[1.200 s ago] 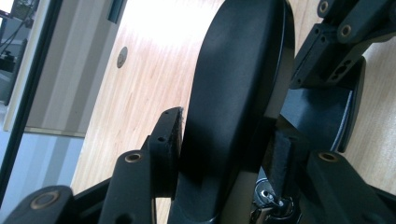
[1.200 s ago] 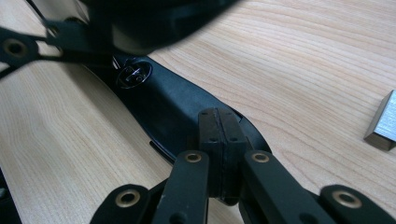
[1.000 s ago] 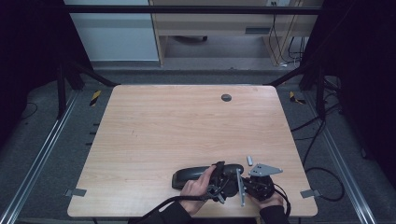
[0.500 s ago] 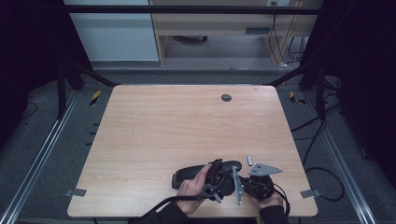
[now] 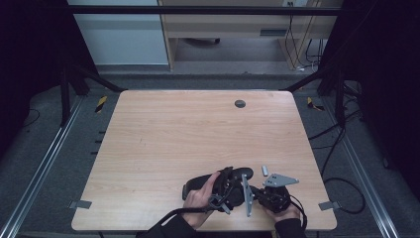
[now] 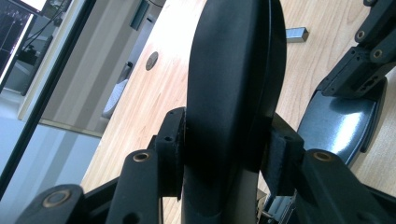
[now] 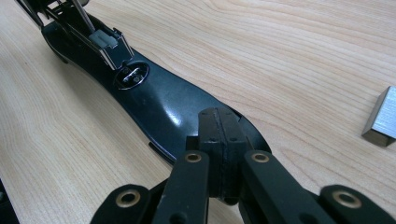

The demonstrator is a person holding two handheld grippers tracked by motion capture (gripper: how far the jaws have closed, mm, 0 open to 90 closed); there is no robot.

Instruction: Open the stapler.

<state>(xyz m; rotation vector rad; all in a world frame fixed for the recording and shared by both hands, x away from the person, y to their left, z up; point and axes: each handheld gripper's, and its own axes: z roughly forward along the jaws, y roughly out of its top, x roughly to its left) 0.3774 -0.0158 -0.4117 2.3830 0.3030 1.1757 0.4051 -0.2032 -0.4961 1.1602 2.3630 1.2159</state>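
Stapler [image 5: 218,182] at table's [image 5: 163,148] near edge. Left gripper [image 6: 224,154] jaws clamp the raised black top arm [image 6: 233,70], pads on both sides. Right gripper [image 7: 220,140] jaws closed together, pressing the stapler's base [image 7: 159,105]. Right gripper view adds the metal staple channel [image 7: 109,44]; staple block [image 7: 384,116] lies nearby.

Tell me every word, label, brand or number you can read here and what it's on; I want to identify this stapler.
None can be read.
Stapler: plain black base, no brand or number; the metal plate near its far end shows no legible marking.
Stapler top, held in the left gripper: bare black surface.
Staple block: bare metal.
Striped tape on the floor: yellow and black stripes, no text.
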